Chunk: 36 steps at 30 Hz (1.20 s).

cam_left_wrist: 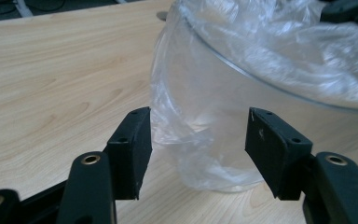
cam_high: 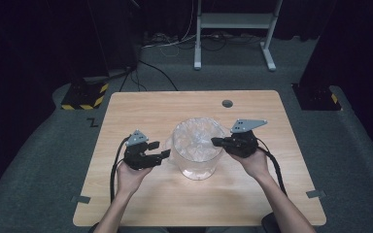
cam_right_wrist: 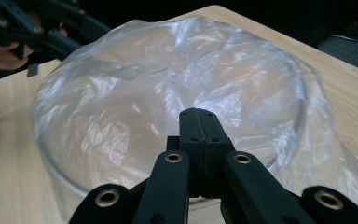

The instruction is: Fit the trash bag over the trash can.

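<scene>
Two grippers flank the bag-lined glass bowl. Left gripper fingers spread beside the plastic; right gripper fingers pressed together, maybe pinching plastic — can't tell.

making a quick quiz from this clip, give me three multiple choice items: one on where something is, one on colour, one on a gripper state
1. Where does the clear container stand?
A. table's middle
B. on the floor
C. far left corner

2. What colour are the gripper pads?
A. white
B. black
C. red

3. How do the left gripper jaws stand?
A. apart
B. pressed together
C. clamped on a spoon

Key: 1 A, it sits between both grippers on the wooden table; 2 B, the pads are black; 3 A, a wide gap shows the plastic liner beyond.
</scene>
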Available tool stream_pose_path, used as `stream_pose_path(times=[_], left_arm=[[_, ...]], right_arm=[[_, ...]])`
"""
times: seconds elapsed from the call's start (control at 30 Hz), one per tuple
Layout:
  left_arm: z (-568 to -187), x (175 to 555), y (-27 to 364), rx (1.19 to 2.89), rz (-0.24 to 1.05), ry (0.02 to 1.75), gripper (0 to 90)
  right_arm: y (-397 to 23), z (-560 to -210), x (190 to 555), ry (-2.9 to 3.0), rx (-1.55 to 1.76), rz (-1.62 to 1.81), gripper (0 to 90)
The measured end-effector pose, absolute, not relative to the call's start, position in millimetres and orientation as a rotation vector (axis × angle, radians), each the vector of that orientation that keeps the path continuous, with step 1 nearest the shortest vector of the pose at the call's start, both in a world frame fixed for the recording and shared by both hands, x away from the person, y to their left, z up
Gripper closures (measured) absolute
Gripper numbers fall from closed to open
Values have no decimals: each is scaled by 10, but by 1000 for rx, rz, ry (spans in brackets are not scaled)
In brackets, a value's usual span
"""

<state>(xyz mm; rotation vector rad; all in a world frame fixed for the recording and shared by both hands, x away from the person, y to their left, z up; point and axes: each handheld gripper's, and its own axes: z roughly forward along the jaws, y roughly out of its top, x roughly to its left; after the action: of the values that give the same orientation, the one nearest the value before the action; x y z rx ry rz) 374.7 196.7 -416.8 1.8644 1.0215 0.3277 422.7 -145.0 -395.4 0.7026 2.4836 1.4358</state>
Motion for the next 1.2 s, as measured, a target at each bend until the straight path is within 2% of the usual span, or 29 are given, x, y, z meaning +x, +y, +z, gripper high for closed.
stream_pose_path(times=[0.17,0.3,0.4,0.83,1.2], left_arm=[[-4109,3743,1976,1839,329,1006,388],[-4032,3722,1987,1814,339,992,385],[-3961,3702,1987,1791,350,980,385],[-3783,3976,1708,1789,365,950,379],[-3791,4390,1388,1916,361,978,319]], right_arm=[[-1451,-3943,4175,2509,676,1456,896],[-1471,-3900,4159,2447,691,1506,759],[-1513,-3830,4166,2378,714,1544,719],[-1429,-3891,4353,2358,748,1433,767],[-1345,-3926,4365,2409,711,1388,757]])
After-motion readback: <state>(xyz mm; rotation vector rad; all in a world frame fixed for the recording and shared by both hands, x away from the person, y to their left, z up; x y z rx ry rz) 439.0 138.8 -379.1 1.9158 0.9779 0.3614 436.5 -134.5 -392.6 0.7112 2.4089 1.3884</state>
